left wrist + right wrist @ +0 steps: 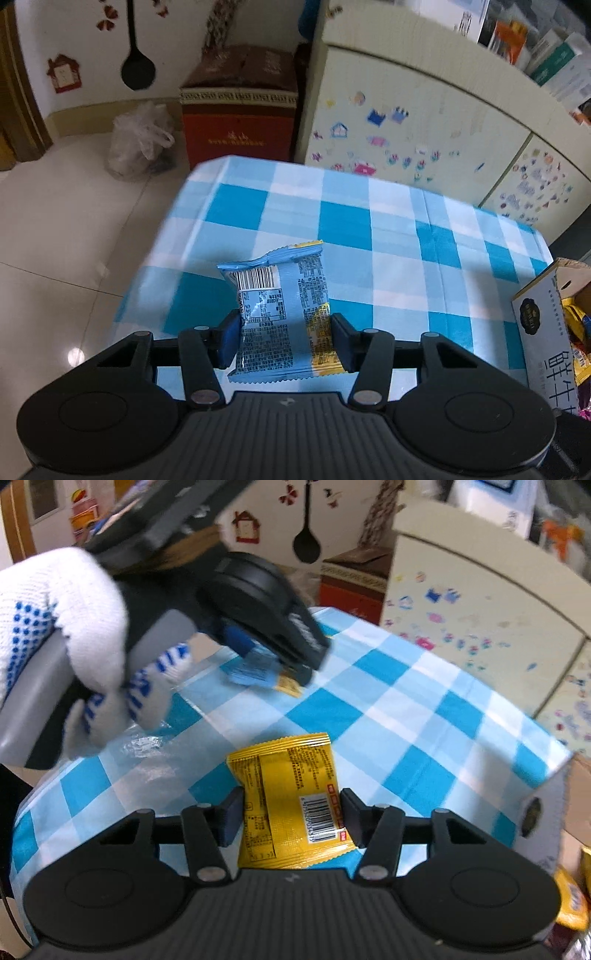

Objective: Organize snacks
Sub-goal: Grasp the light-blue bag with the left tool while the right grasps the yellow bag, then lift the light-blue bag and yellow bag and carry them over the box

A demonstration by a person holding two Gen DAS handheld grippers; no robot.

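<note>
The left gripper (284,338) is clamped on a light-blue snack packet (279,310), its blue pads pressing the packet's two sides; the packet stands upright with its barcode and printed back facing the camera, above the near left part of the counter (406,236), which is covered in a blue-and-white checked cloth. The right gripper (291,818) is clamped the same way on a yellow snack packet (291,801), barcode side up, over the near edge of the counter. In the right wrist view a hand in a white glove with blue dots (74,627) holds the left gripper at upper left. A cardboard box (543,332) with more snacks stands at the counter's right end.
</note>
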